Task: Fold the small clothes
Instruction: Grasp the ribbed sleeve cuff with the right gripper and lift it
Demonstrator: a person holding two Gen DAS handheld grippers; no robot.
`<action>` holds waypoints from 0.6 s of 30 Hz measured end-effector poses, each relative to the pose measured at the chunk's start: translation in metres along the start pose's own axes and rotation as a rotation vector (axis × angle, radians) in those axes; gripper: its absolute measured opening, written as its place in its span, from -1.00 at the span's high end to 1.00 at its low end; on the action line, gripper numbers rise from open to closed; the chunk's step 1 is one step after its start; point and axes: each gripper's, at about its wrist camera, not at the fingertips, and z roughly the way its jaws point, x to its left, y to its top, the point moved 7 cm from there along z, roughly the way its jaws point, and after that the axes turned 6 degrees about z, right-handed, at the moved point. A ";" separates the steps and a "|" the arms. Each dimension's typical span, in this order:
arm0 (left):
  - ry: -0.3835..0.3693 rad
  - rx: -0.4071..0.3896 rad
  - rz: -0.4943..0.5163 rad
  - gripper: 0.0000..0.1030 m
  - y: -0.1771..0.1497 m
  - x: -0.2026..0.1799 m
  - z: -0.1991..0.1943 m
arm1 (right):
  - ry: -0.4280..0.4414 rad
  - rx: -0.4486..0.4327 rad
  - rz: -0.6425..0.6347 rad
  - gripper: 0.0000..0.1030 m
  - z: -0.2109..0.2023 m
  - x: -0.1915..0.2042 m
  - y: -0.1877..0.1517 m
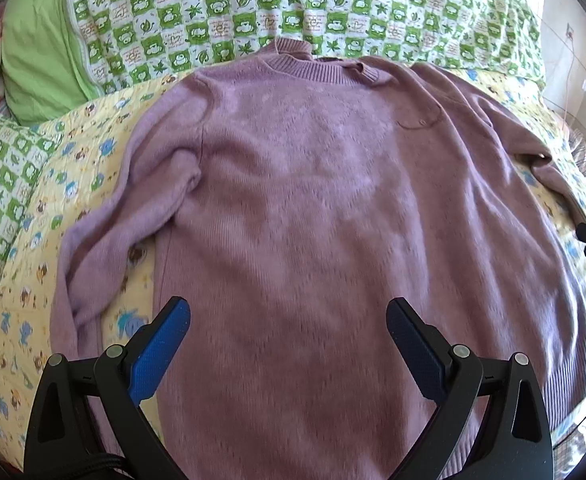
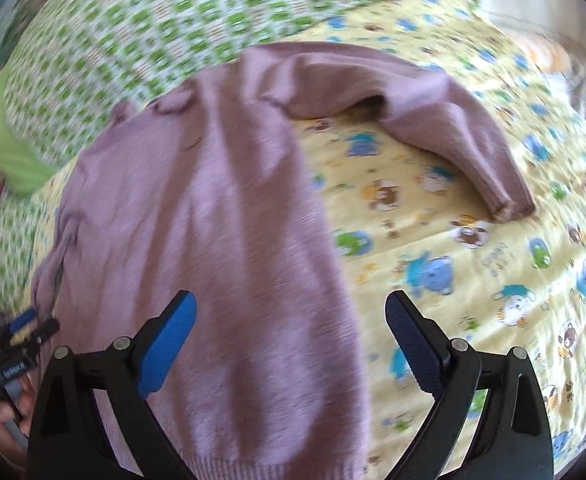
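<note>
1. A mauve knitted sweater (image 1: 313, 208) lies spread face-up on a bed, over a yellow sheet (image 1: 21, 320) printed with cartoon animals, its ribbed collar (image 1: 305, 66) pointing toward the far end of the bed

2. The left tongs (image 1: 289, 312) hover above the lower body of the sweater, their blue-padded fingers (image 1: 161, 344) spread wide apart and gripping nothing

3. The right tongs (image 2: 291, 308) are likewise splayed wide and empty, poised over the sweater's right side edge near the hem, one finger above the knit and the other above bare sheet

4. The sweater's left sleeve (image 1: 113, 240) runs down alongside the body, bent and rumpled, with a strip of yellow sheet showing between sleeve and torso

5. The other sleeve (image 2: 453, 136), seen from the right wrist camera, stretches out from the shoulder, bends at the elbow, and ends in a cuff (image 2: 513, 208) lying flat on the sheet, well apart from the body

6. A green-and-white checked quilt (image 1: 253, 8) is bunched across the far side of the bed, touching the collar, with a plain lime-green pillow (image 1: 41, 52) beside it

7. The right wrist picture is smeared by motion blur; at its left edge the other tongs and part of a hand (image 2: 5, 420) holding them are visible next to the sweater
</note>
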 end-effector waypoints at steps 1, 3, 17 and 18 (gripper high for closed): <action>0.005 -0.002 -0.003 -0.92 0.005 0.001 0.003 | -0.015 0.008 0.040 -0.85 0.001 -0.008 0.004; 0.009 0.001 -0.011 -0.92 0.015 0.004 0.009 | -0.031 0.001 0.111 -0.85 0.001 -0.024 0.013; 0.042 0.058 -0.052 -0.92 0.060 0.012 0.057 | 0.033 -0.153 0.735 -0.74 0.024 -0.122 0.080; 0.042 0.061 -0.055 -0.92 0.061 0.013 0.059 | 0.027 -0.170 0.750 -0.64 0.023 -0.129 0.087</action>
